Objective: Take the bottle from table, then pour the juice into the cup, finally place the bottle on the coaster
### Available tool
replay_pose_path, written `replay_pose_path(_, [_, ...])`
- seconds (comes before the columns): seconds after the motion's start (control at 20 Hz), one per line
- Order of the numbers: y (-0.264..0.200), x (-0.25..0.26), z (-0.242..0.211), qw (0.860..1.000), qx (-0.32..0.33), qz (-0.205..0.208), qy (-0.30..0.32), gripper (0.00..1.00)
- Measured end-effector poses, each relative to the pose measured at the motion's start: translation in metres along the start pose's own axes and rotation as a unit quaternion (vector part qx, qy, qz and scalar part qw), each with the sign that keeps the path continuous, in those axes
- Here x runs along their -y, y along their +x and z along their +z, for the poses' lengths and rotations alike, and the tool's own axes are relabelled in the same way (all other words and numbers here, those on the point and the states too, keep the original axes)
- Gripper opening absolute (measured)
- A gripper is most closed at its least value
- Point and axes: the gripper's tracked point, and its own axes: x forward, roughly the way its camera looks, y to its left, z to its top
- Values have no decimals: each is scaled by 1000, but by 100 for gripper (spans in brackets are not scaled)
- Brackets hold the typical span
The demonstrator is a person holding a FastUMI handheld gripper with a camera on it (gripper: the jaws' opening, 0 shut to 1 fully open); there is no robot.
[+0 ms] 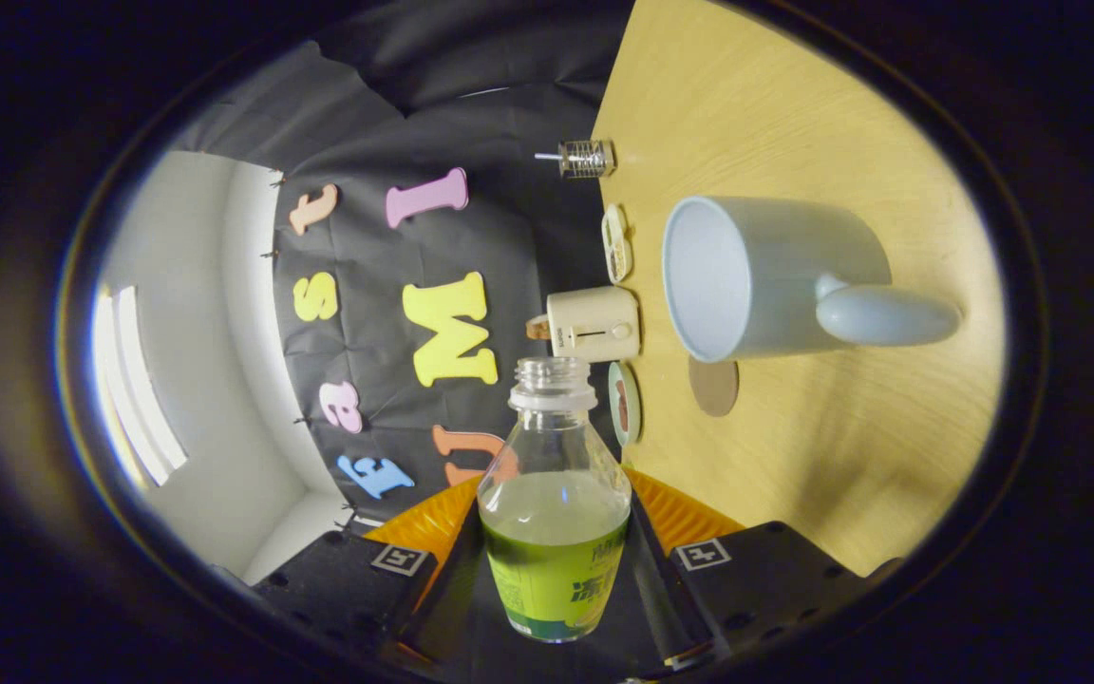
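Observation:
My gripper [555, 556] is shut on a clear plastic bottle [555, 494] with a green label, one finger pressing on each side of its lower body. The bottle is uncapped, and green juice fills roughly its lower half. Its open neck [552, 380] points away from the fingers. The view is rolled, so the wooden table [851, 456] stands on its side beyond the right finger. A pale mug [765, 275] stands on it, empty as far as I can see, its mouth turned toward the bottle and its handle [889, 315] nearest me. A round brown coaster [713, 385] lies just beside the mug.
Beyond the bottle's neck, a cream toaster [594, 323] stands at the table's far edge. Two small round plates [624, 403] [615, 242] flank it, and a small glass jar [585, 159] stands farther along. A white wall and a window [134, 380] lie past the left finger.

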Motion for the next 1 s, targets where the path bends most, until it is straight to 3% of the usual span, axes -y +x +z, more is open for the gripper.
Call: replay_pose_path(1.0, [6, -8, 25, 993, 1, 8, 117, 79])
